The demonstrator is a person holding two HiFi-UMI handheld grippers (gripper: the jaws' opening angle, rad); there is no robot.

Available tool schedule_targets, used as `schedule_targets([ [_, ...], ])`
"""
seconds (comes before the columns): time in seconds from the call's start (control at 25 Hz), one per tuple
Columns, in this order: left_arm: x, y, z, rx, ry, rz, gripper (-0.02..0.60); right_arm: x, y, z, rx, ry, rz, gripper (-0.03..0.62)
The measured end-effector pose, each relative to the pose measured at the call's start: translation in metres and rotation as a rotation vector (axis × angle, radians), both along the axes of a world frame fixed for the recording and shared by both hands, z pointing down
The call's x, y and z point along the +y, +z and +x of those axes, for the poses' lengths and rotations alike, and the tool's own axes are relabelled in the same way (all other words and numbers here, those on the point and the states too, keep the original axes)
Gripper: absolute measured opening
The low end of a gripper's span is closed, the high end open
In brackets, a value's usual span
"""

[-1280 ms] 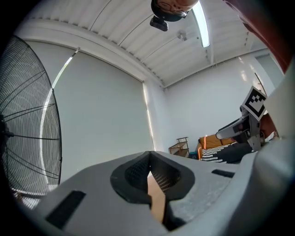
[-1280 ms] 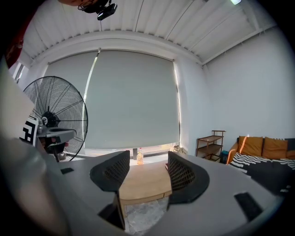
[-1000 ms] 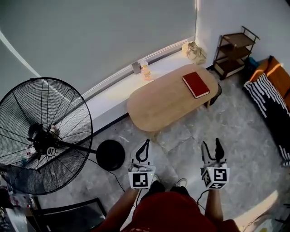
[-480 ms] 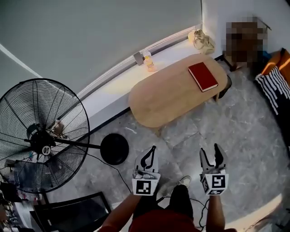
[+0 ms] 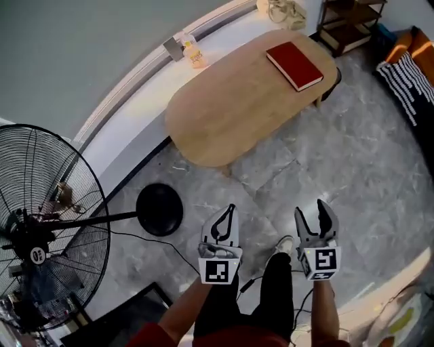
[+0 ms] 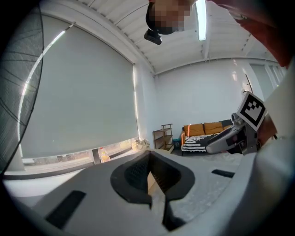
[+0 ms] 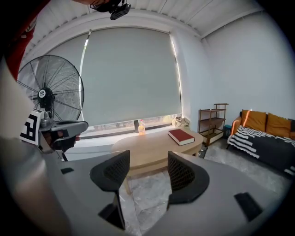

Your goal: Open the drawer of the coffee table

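Note:
The oval wooden coffee table stands ahead of me near the window wall, with a red book on its far right end. No drawer front shows in the head view. In the right gripper view the coffee table and the red book lie beyond the jaws. My left gripper hangs over the floor short of the table, its jaws shut with nothing between them. To its right my right gripper is open and empty, also well short of the table.
A large black floor fan with a round base stands at the left, its cable running across the floor. A small bottle sits on the window ledge. A dark shelf unit and an orange sofa with a striped blanket are at the right.
I have stepped closer to the table, so it sits lower and larger in the head view. Both grippers keep the same pose in front of me; the left stays shut, the right open.

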State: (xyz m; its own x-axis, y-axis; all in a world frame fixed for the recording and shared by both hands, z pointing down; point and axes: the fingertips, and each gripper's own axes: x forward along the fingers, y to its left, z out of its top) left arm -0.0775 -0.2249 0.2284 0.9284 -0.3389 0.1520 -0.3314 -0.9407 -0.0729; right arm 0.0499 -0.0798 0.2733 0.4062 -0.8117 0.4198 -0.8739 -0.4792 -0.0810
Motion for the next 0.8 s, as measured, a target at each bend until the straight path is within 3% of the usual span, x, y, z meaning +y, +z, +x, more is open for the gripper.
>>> schedule_targets([
  [0.16, -0.006, 0.078, -0.003, -0.135, 0.132, 0.084, 0.008, -0.017, 0.055, -0.007, 0.015, 0.008, -0.012, 0.252],
  [0.24, -0.008, 0.114, -0.002, -0.168, 0.173, 0.116, 0.008, -0.025, 0.086, -0.008, 0.018, 0.011, -0.011, 0.252],
  [0.36, -0.016, 0.163, -0.002, -0.149, 0.172, 0.124, 0.008, -0.04, 0.131, -0.008, 0.037, -0.023, -0.003, 0.252],
  [0.52, -0.034, 0.227, 0.002, -0.018, 0.075, 0.011, 0.008, -0.062, 0.193, -0.005, 0.09, -0.082, 0.019, 0.252],
  [0.68, -0.044, 0.304, 0.005, -0.134, 0.163, 0.157, 0.008, -0.081, 0.254, 0.004, 0.212, -0.116, 0.043, 0.25],
  [0.8, -0.057, 0.353, 0.012, -0.021, 0.094, 0.085, 0.008, -0.094, 0.311, 0.012, 0.234, -0.154, 0.052, 0.25],
])
